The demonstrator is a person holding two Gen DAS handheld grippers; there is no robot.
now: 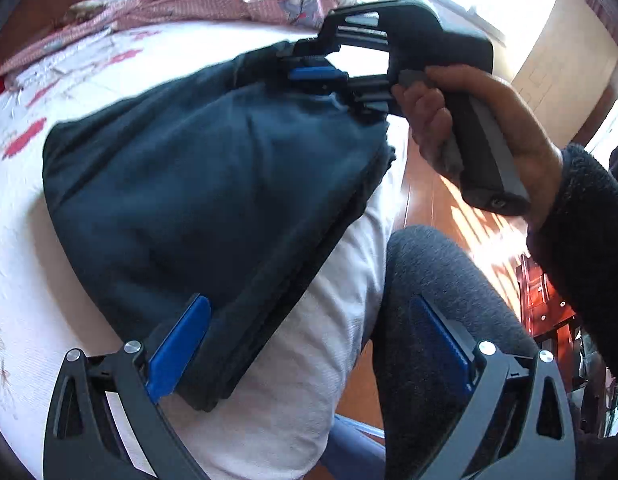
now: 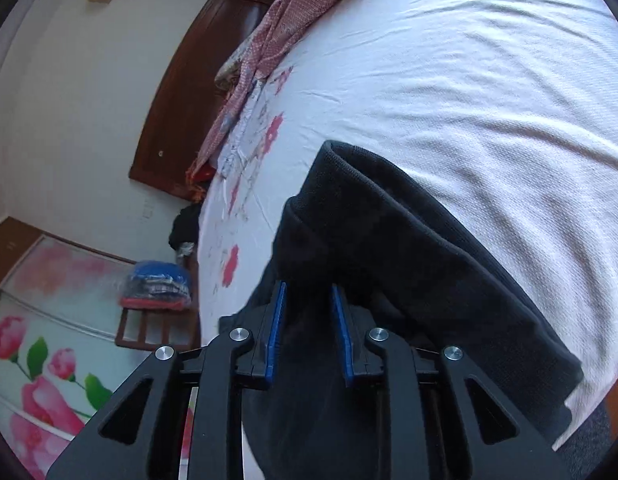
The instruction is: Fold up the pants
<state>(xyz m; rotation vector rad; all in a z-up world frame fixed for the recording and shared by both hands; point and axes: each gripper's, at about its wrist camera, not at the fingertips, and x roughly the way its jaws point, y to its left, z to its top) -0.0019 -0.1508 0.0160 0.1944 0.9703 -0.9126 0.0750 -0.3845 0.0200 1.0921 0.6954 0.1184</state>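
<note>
Dark navy pants [image 1: 213,200] lie folded in a thick bundle on the white bed sheet [image 1: 37,280]. In the left wrist view my left gripper [image 1: 309,344] is open; its left blue pad [image 1: 181,344] touches the bundle's near corner, the right pad [image 1: 441,344] is over my grey-clad knee. My right gripper [image 1: 321,76] is at the bundle's far corner, shut on the fabric. In the right wrist view the right gripper [image 2: 307,320] has dark pants fabric [image 2: 409,248] pinched between its blue pads.
A pink checked blanket [image 1: 181,4] lies bunched at the bed's far side. A dark wooden headboard [image 2: 189,80] stands behind. A stool with bagged clothes [image 2: 157,284] stands beside the bed. Wooden floor [image 1: 469,220] lies to the right of the bed edge.
</note>
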